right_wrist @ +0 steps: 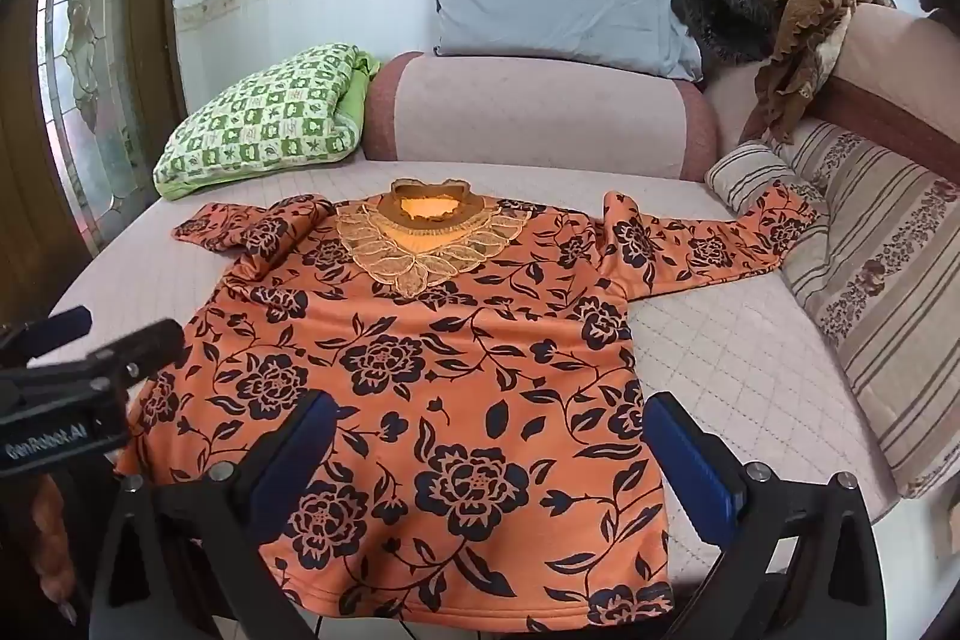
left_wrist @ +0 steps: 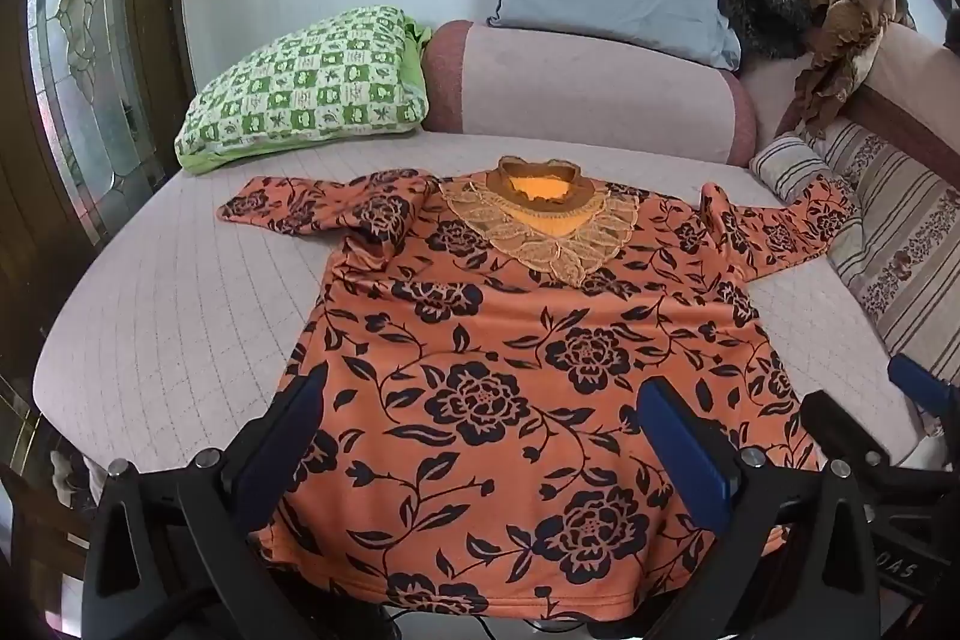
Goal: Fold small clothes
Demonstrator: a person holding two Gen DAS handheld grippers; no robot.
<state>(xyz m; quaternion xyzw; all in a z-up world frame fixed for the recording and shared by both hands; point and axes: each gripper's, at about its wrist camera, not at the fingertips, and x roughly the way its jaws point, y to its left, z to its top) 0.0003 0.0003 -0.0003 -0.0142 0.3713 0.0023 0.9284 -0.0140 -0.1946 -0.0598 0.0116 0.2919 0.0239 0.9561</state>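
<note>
The orange top (left_wrist: 510, 370) (right_wrist: 432, 370) carries a black rose-and-vine print and a tan lace collar (left_wrist: 540, 220) (right_wrist: 429, 238) around an orange neck opening. It lies unfolded, front up, neck away from the cameras. Both sleeves extend sideways, the left one bunched. The hem overhangs the near edge.

Bare quilted pink bed cover (left_wrist: 180, 340) lies open at nine o'clock of the orange black-flowered top (left_wrist: 510, 370) and at three o'clock. Toward twelve stand a green checked pillow (left_wrist: 306, 88) and pink bolster (left_wrist: 588, 94). A striped floral cushion (right_wrist: 870, 268) crowds three o'clock, seemingly touching the sleeve.
</note>
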